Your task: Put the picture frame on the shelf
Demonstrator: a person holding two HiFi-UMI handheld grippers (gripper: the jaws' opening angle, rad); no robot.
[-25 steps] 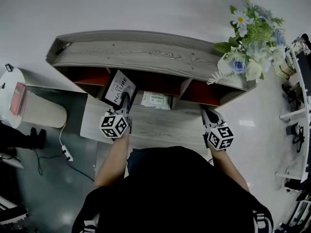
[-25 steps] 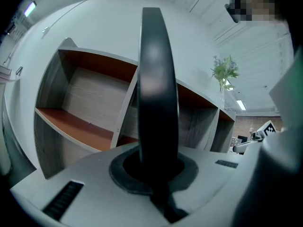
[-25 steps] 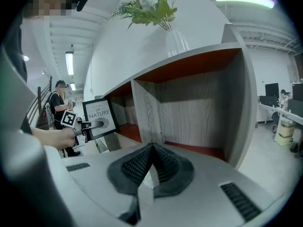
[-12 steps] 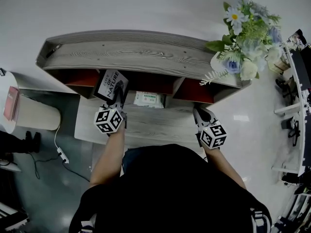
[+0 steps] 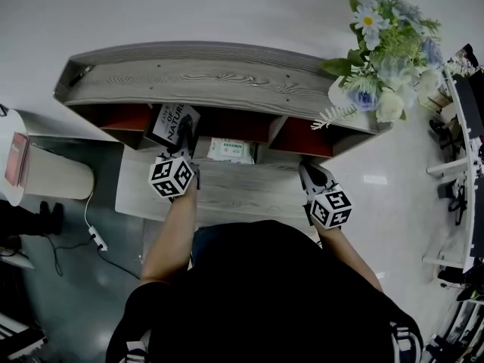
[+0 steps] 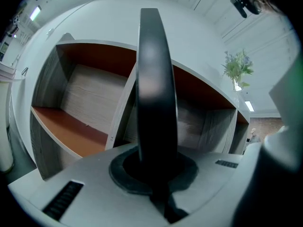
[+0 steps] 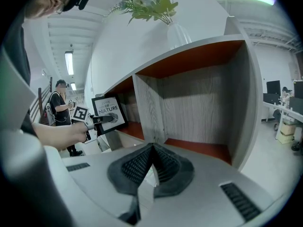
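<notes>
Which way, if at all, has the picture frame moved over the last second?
Yes. Held in the left gripper, the picture frame has slid further in under the shelf's top board; less of its face shows now.

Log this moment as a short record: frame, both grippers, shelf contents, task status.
frame: upright, clamped in the left gripper, edge-on before the divider between the left and middle compartments
right gripper: shut, empty, facing the right compartment
shelf: packet in the middle compartment; flowers on top, right end
status: frame not yet released
</notes>
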